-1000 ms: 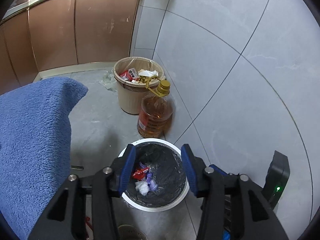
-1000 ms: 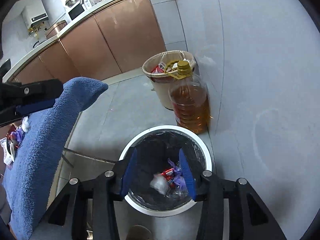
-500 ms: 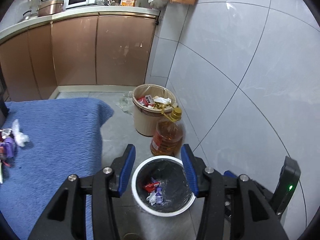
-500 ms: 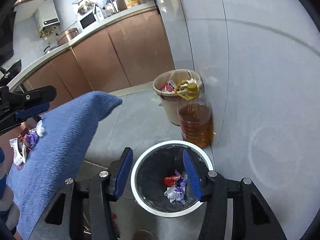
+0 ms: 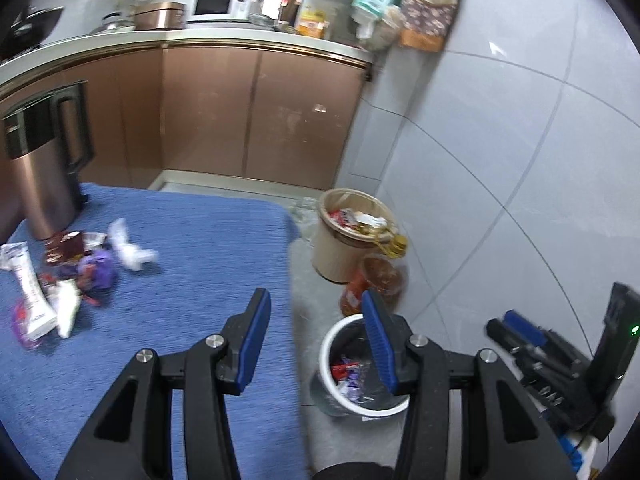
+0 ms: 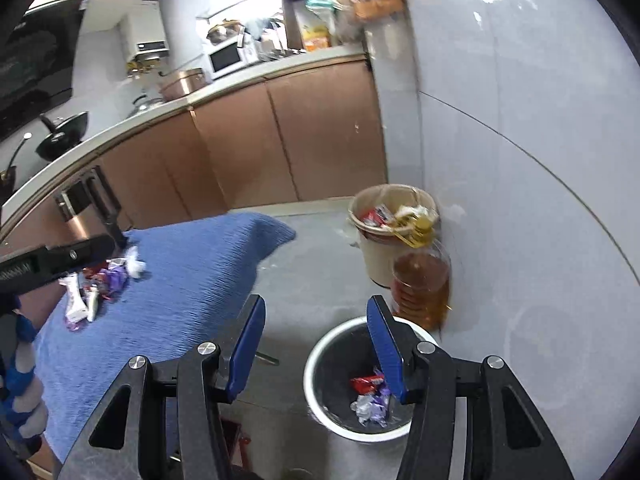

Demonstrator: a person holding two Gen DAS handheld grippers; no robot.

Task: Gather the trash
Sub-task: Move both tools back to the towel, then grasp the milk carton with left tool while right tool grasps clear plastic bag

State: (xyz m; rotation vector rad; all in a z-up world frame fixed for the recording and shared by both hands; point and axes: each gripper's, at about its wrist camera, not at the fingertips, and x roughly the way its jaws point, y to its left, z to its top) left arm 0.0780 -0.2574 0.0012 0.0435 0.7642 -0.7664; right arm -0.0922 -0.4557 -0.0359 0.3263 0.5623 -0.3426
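- Your desk (image 5: 192, 264), covered by a blue towel, fills the left of both views, and the trash that remains to be collected sits in a loose pile (image 5: 68, 276) near its far left side, just in front of a copper-coloured kettle (image 5: 44, 164).
- The white-rimmed bin (image 6: 360, 384) with the black liner stands on the floor just off the desk's right edge, below both grippers; a few wrappers (image 6: 372, 396) already lie at its bottom, so part of the job looks done.
- Behind it, against the tiled wall, stand a beige bin (image 6: 390, 236) full of rubbish and a bottle of oil (image 6: 422, 284); I judge neither is your concern.
- Your left gripper (image 5: 316, 340) hangs over the desk's right edge with its fingers (image 5: 256, 336) roughly half apart and nothing between them.
- Your right gripper (image 6: 316, 344) hangs above the bin, fingers (image 6: 384, 344) likewise parted about halfway and empty.
- The step in hand, as I read it, is the trip from the bin to the pile for another piece.
- Next you need to carry a gripper across to the far left of the desk, come down over a single item such as the white crumpled paper (image 5: 130, 248) on the pile's near edge, and close firmly; the wrappers are thin and flat, so pinching towel with them is the risk.
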